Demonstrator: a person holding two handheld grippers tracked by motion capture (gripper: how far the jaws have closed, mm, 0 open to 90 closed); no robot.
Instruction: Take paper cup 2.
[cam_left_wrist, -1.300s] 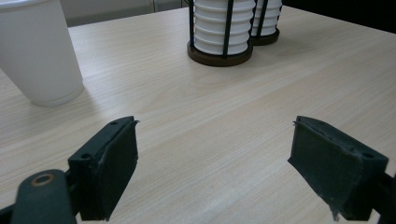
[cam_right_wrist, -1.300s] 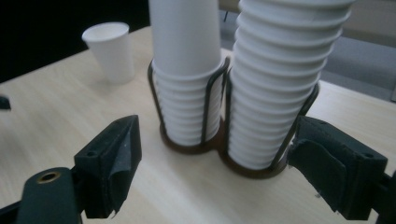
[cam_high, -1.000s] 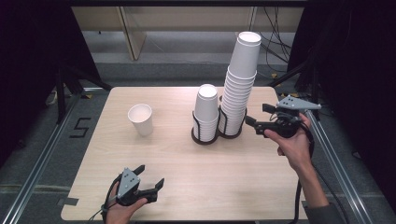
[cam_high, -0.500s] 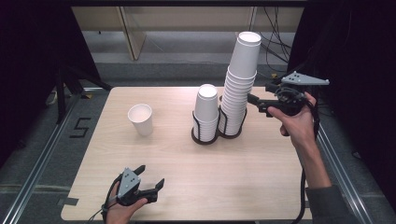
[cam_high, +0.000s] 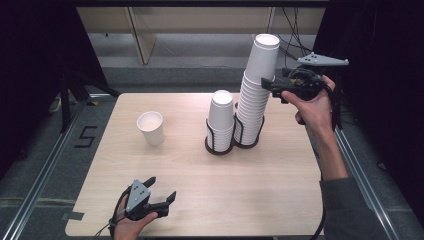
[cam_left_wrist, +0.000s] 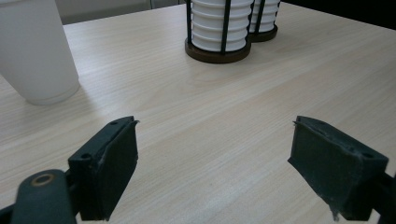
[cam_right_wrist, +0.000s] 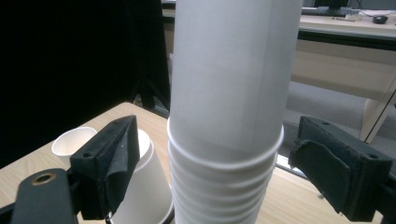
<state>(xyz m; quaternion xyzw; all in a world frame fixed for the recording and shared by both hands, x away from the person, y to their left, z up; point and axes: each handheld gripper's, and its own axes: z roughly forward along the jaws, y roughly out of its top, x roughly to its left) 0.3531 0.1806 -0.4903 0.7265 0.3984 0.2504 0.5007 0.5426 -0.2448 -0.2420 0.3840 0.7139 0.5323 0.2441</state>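
your right gripper holds its jaws wide, either side of the top cup of the tall stack and not yet closed, one single cup stands apart on the bench, and your left gripper rests wide, empty.

We look down and forward on the table from a high fixed camera. The left tool's camera sits low, close over the tabletop. The right tool's camera rides higher, tight against the tall cup stack. All three views share the lone cup and the racked stacks.
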